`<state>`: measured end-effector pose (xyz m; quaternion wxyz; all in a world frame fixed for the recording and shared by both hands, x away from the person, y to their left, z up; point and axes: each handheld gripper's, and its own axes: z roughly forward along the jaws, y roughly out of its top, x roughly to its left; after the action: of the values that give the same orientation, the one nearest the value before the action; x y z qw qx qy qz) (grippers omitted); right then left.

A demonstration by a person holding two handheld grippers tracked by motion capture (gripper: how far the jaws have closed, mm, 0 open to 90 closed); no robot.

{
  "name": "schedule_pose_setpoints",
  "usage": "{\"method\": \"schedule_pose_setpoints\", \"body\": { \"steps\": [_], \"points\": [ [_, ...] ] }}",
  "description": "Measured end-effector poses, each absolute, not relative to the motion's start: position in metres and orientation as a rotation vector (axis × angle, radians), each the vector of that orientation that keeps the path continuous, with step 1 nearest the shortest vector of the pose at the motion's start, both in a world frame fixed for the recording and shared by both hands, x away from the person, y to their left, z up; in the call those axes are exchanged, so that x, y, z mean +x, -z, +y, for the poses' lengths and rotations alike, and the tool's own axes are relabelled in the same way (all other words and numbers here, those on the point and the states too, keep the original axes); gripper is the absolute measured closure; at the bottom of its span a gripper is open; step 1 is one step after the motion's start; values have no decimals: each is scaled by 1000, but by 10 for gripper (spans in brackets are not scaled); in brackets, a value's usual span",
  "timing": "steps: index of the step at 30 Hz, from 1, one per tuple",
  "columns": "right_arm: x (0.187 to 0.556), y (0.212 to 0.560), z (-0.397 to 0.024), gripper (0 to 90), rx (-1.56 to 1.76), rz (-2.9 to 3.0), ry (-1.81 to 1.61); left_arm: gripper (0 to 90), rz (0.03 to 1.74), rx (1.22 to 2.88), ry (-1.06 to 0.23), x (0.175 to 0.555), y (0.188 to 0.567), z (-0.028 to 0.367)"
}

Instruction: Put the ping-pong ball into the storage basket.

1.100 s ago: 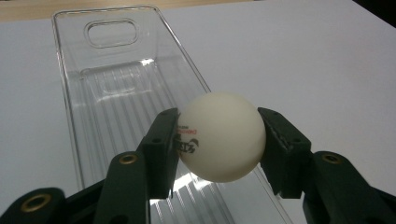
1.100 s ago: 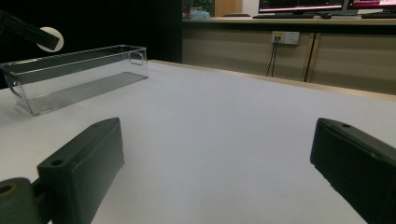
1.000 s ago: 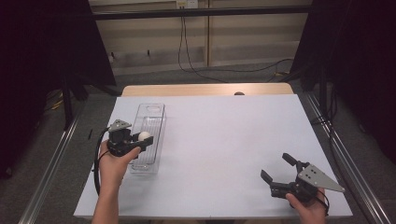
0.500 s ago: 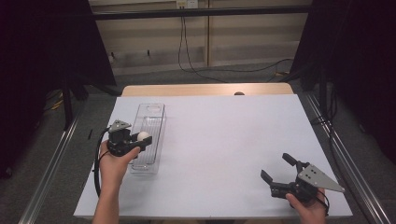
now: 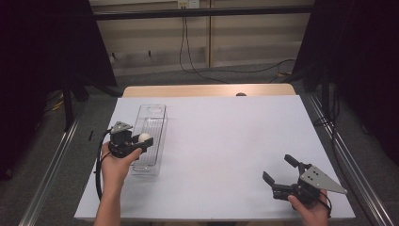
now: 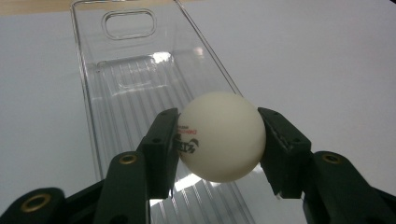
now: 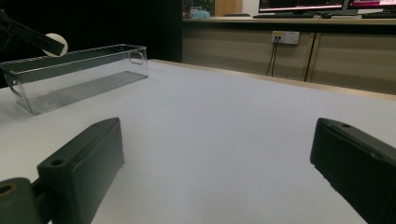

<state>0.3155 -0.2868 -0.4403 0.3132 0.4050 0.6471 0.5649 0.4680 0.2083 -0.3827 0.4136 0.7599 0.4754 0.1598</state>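
Observation:
A white ping-pong ball [image 6: 219, 136] with red print sits between the two black jaws of my left gripper [image 6: 218, 140], which is shut on it. The ball [image 5: 144, 137] hangs over the long clear plastic bin [image 5: 151, 123] at the table's left; the left gripper [image 5: 141, 141] is held above the bin's near half. In the right gripper view the ball [image 7: 57, 43] shows above the bin [image 7: 79, 77] at the far left. My right gripper [image 5: 281, 175] rests low at the table's near right corner, its jaws wide open with nothing between them [image 7: 215, 158].
The white table top [image 5: 226, 136] stretches between the bin and the right gripper. A wooden strip [image 5: 207, 90] runs along the far edge. Metal rails [image 5: 51, 165] flank both sides, and cables lie on the floor behind.

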Motion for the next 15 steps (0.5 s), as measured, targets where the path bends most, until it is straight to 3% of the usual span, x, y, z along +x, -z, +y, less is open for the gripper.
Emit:
{"method": "schedule_pose_setpoints", "body": {
  "steps": [15],
  "points": [
    [316, 440, -287, 23, 1067, 1706, -1492, 510, 1202, 1908, -411, 469, 385, 210]
  ]
}}
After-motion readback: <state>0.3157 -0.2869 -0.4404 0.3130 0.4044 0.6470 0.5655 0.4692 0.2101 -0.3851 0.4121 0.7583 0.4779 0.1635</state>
